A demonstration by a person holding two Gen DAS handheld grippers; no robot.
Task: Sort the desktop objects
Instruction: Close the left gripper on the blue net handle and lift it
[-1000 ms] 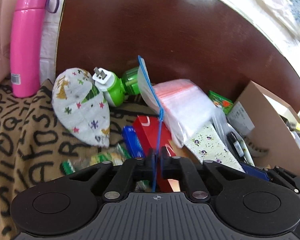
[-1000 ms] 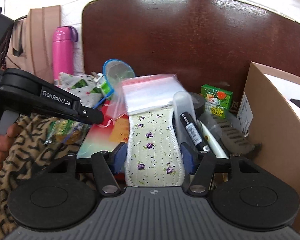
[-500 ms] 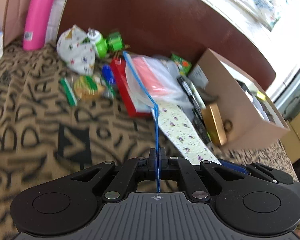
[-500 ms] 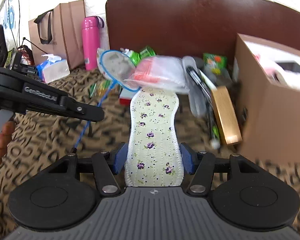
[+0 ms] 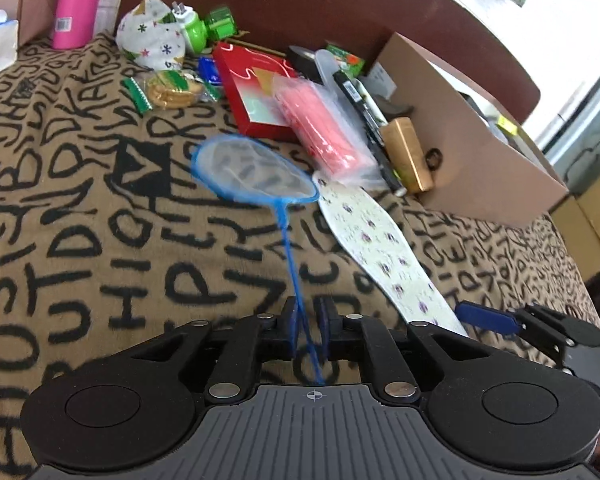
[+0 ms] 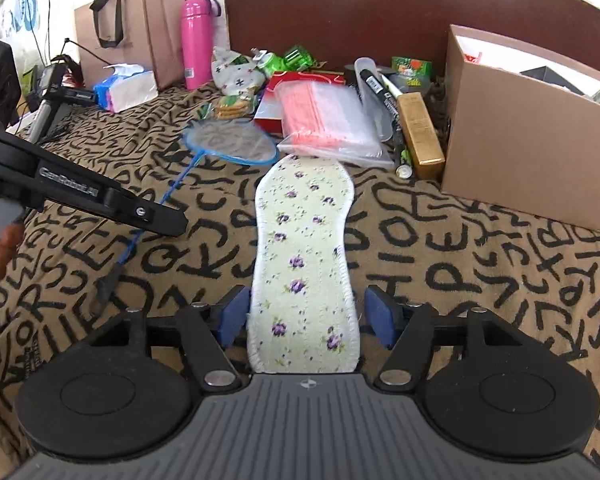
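The net [image 5: 256, 171] and insole [image 6: 304, 256] lay apart from the pile [image 5: 332, 92], which remained unsorted; both were being released as the left gripper [image 5: 305, 330] and right gripper [image 6: 305, 316] opened.

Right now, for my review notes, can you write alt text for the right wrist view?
The right gripper, jaws opening, straddles a floral insole lying on a letter-print cloth, its pads clear of the edges. To the left, the left gripper stands over the handle of a blue net. Behind lie a cluttered pile and a cardboard box.
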